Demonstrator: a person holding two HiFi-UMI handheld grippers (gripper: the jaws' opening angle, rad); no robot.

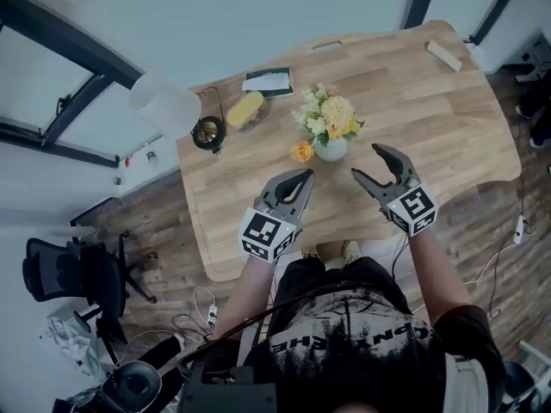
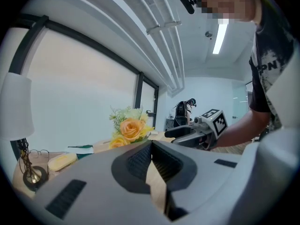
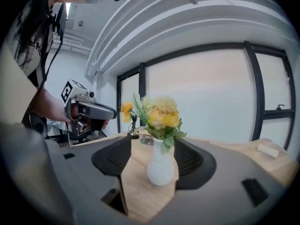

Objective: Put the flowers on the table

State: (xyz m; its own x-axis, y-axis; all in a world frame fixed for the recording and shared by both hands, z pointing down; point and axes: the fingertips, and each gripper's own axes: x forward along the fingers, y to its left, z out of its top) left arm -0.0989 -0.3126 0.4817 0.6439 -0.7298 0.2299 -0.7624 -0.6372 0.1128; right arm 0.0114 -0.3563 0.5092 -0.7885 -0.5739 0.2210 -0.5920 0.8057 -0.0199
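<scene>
A small white vase (image 1: 331, 151) with yellow and cream flowers (image 1: 327, 115) stands upright on the wooden table (image 1: 430, 119). My right gripper (image 1: 367, 163) is open just right of the vase. In the right gripper view the vase (image 3: 161, 170) and flowers (image 3: 161, 114) sit framed between the spread jaws of the right gripper (image 3: 154, 146), and I see no contact. My left gripper (image 1: 306, 177) hovers below and left of the vase, its tips together and holding nothing. In the left gripper view the left gripper (image 2: 151, 144) points toward the flowers (image 2: 130, 128) and the right gripper (image 2: 187, 132).
At the table's far left stand a white lamp shade (image 1: 164, 101), a dark round dish (image 1: 208, 132), a yellow item (image 1: 245, 108) and a green book (image 1: 269, 82). A pale block (image 1: 443, 56) lies at the far right. An office chair (image 1: 77, 274) and cables are on the floor.
</scene>
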